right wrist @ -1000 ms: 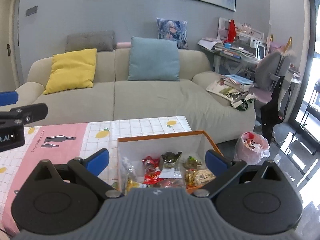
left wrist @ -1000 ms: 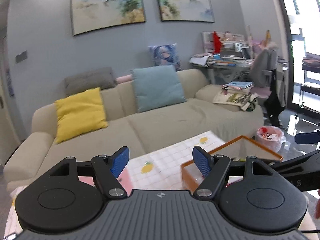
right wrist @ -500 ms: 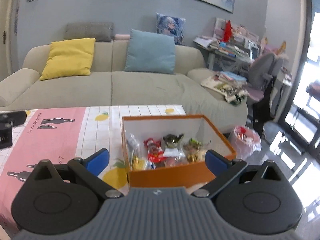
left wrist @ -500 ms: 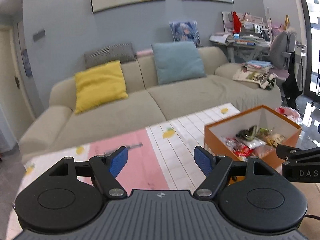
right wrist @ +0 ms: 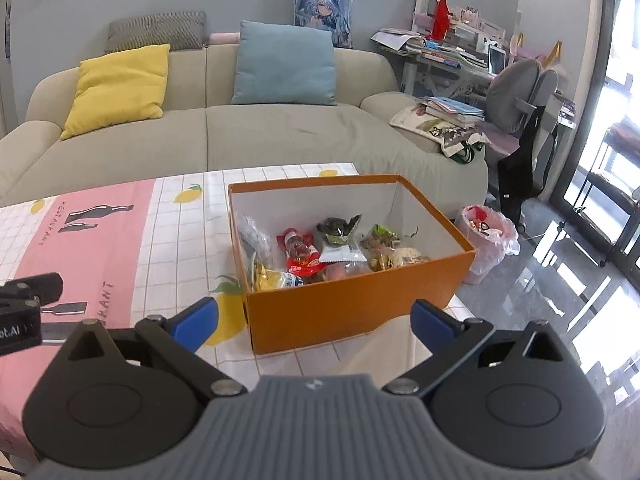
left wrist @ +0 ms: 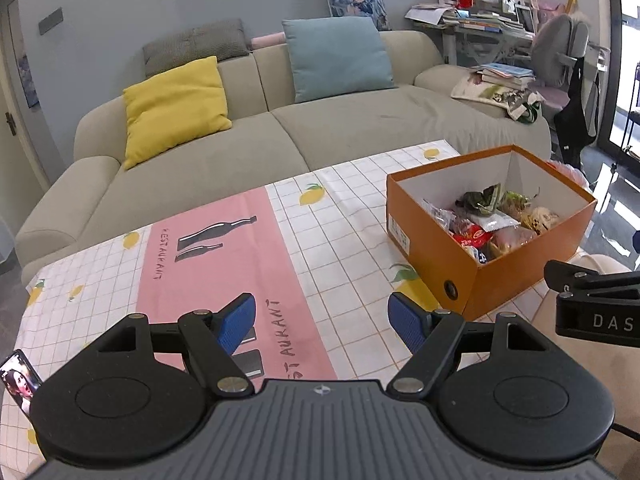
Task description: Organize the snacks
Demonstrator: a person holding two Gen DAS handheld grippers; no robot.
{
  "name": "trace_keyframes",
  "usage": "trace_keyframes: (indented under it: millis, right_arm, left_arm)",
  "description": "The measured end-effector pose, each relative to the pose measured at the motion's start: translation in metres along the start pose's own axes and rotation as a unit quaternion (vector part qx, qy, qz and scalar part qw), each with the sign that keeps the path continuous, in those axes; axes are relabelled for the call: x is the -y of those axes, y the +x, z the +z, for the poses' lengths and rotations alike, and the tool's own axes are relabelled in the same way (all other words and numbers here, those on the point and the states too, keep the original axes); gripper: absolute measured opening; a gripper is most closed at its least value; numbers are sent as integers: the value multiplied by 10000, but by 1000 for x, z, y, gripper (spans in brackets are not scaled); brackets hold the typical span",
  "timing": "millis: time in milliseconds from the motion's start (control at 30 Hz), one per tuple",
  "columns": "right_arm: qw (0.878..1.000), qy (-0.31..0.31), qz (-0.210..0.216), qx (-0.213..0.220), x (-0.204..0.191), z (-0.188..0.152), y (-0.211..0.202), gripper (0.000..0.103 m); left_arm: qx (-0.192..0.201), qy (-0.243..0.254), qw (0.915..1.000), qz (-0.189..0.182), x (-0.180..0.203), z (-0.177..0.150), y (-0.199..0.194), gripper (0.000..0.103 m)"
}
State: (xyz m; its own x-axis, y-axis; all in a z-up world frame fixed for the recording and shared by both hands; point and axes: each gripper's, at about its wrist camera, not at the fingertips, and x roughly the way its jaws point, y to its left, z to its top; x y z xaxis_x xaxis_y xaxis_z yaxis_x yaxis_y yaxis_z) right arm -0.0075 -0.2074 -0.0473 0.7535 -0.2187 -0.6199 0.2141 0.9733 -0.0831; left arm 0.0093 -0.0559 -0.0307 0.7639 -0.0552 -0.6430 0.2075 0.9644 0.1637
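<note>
An orange cardboard box (right wrist: pixel 360 312) with white inner walls stands on the table near its right end; it also shows in the left wrist view (left wrist: pixel 516 276). Several snack packets (right wrist: pixel 320 252) lie inside it, also seen in the left wrist view (left wrist: pixel 488 224). My right gripper (right wrist: pixel 314 320) is open and empty, hovering just in front of the box's near wall. My left gripper (left wrist: pixel 322 322) is open and empty above the tablecloth (left wrist: pixel 224 264), to the left of the box.
The table has a pink and white checked cloth (right wrist: pixel 120 240). A phone (left wrist: pixel 18 376) lies at its near left edge. A beige sofa (right wrist: pixel 240 136) with cushions stands behind. A pink-bagged bin (right wrist: pixel 486 244) stands on the floor to the right.
Both grippers have drawn back and tilted down, so more of the table and the whole box show. Both stay open and empty.
</note>
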Motion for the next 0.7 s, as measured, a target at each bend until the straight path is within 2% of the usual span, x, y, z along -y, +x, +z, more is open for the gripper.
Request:
trace_keyframes:
  millis: [700]
  right_arm:
    - [9997, -189, 97, 73, -8, 1, -4, 100]
  left_arm:
    - [-93, -20, 9999, -78, -2, 3, 0, 88]
